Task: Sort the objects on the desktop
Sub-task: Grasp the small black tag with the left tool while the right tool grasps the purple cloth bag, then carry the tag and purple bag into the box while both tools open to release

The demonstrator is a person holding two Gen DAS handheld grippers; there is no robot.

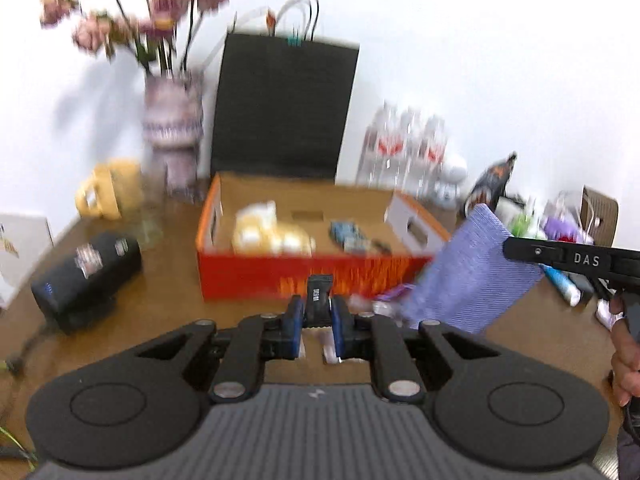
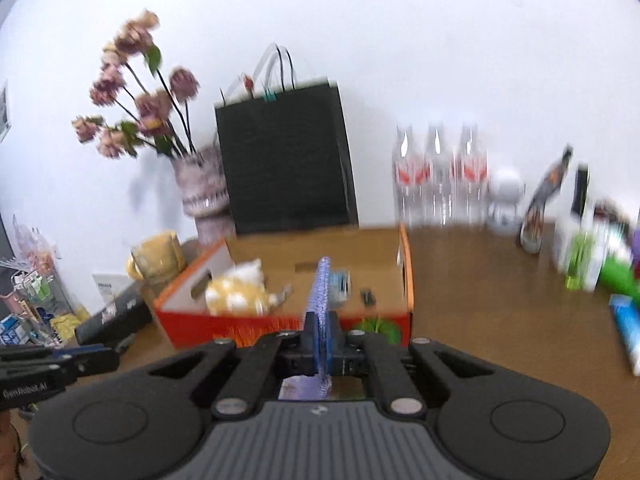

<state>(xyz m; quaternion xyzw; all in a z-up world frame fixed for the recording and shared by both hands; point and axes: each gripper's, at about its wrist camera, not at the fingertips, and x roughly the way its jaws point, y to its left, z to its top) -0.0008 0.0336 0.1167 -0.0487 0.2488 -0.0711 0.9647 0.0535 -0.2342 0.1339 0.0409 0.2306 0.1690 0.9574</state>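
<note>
A small black clip-shaped object [image 1: 319,296] sits pinched in the left tool [image 1: 316,320], a lilac ribbed cloth [image 2: 322,292] in the right tool [image 2: 323,344], both above the worktop [image 2: 500,304] before the open orange cardboard box [image 1: 304,276]. The limp cloth may snag the box rim or slip.

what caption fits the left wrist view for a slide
Left gripper clamps a small black packet before the orange box; right gripper lifts purple cloth.

"DAS" on the right hand-held gripper [image 1: 516,249]; "GenRobot.AI" on the left hand-held gripper [image 2: 108,360].
</note>
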